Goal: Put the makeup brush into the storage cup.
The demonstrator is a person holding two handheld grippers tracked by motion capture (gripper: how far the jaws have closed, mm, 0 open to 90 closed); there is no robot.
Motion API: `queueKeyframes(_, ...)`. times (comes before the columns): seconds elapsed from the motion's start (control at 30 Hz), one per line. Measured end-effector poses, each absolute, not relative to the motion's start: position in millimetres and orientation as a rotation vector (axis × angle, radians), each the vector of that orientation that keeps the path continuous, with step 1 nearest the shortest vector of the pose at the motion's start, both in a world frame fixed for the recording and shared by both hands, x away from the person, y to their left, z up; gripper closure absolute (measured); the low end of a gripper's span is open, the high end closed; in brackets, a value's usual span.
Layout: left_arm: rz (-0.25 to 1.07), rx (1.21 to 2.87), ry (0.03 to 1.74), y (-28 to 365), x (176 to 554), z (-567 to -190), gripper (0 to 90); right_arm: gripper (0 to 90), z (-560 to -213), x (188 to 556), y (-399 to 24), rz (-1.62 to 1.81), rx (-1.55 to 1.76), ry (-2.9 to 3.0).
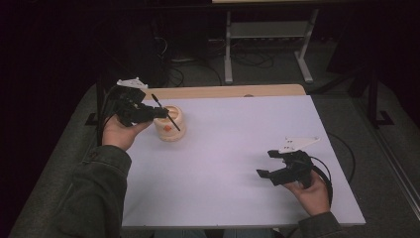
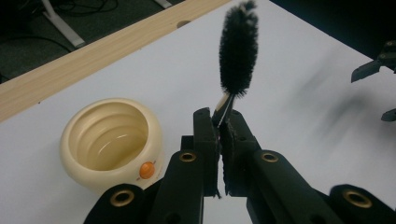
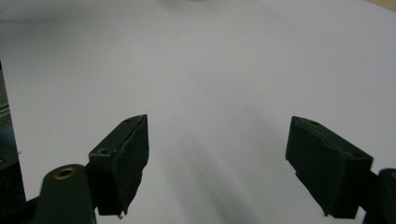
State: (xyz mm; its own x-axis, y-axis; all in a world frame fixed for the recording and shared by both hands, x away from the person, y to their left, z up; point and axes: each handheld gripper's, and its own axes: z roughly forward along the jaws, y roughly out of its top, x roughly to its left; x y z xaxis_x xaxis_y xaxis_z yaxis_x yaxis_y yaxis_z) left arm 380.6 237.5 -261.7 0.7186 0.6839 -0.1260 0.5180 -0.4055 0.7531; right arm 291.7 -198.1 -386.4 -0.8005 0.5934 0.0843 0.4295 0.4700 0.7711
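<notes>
Left gripper is clamped on the brush by its thin handle, bristles free, just beside the pot, probably so it can dip or scrub inside. Right gripper hangs wide open over bare table, well apart, holding nothing.

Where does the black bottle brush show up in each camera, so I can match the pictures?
High view: the brush is at upper left, clamped in the left gripper, slanting across the cream pot.
Left gripper view: brush rises from the shut jaws at top centre.
Right gripper view: not in it.
Shared landmark: the cream pot.
</notes>
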Motion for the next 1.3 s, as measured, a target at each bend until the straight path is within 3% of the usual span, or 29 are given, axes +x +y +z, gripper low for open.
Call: queueKeyframes(1.3, 0.294, 2.04, 1.034, 256, 412, -253, 86.1, 20.4, -385, 294, -201, 1.267, 0.888, 2.506)
